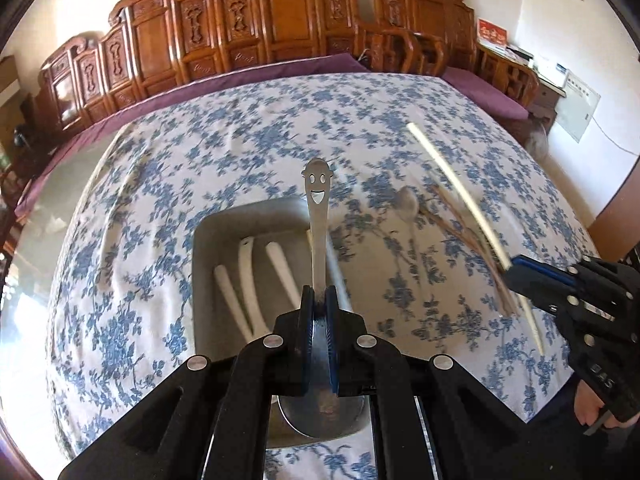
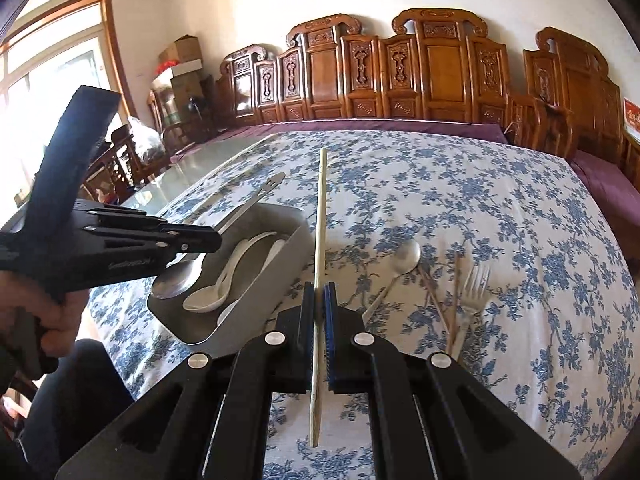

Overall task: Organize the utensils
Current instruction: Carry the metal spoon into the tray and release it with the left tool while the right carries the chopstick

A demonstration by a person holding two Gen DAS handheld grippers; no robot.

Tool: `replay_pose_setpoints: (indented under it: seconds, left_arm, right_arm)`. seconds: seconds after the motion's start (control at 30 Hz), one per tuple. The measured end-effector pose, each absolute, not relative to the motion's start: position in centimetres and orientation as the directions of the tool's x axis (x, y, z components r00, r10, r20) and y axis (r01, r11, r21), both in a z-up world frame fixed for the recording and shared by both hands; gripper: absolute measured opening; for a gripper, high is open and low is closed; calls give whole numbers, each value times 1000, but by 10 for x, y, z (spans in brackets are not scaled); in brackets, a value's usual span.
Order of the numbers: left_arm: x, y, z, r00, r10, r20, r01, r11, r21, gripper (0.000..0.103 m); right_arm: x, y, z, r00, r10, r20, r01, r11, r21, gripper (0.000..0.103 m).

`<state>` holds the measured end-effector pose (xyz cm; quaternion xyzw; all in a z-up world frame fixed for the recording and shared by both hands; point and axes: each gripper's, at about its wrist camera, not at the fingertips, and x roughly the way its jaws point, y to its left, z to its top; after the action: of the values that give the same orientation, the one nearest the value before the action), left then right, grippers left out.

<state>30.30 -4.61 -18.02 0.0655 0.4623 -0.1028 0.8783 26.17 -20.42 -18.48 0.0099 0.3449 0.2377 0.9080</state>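
Two utensils in hand, one per gripper. From the left wrist view: left gripper (image 1: pixel 319 300) closed tight on a smiley-face steel spoon (image 1: pixel 316 216), fingers pinching the neck just above the bowl, handle pointing forward and up over the grey tray (image 1: pixel 208 248). White ceramic spoons (image 1: pixel 240 280) lying inside already. Best lowered bowl-first toward the near end of the tray, handle kept parallel to the white ones, released only once low over the tray floor to avoid a clatter or bounce out.

From the right wrist view: right gripper (image 2: pixel 319 304) clamped on a single pale chopstick (image 2: pixel 320 240), gripped far below its middle, most of the length sticking forward. Long overhang likely to swing, so worth moving slowly and keeping clear of the left gripper over the tray. Remaining on the floral-clothed bench (image 2: pixel 480 208), right of the tray: a steel spoon (image 2: pixel 400 264), a plastic fork (image 2: pixel 474 292) and brown chopsticks (image 2: pixel 448 304), loosely heaped and touching.
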Motion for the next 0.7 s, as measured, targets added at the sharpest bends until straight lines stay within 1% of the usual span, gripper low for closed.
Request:
replay_pose_setpoints:
  seconds: [0.3, 0.5, 0.7]
  left_arm:
    - [318, -33, -228, 471, -106, -876, 187, 982, -18, 5]
    - [320, -39, -246, 448, -98, -889, 195, 981, -10, 5]
    - [323, -37, -253, 431, -101, -897, 193, 981, -18, 5]
  right_arm:
    - [263, -200, -192, 633, 436, -639, -429, 885, 179, 6]
    - [265, -204, -194, 636, 430, -641, -417, 890, 183, 6]
    - [265, -203, -195, 634, 422, -648, -418, 892, 172, 6]
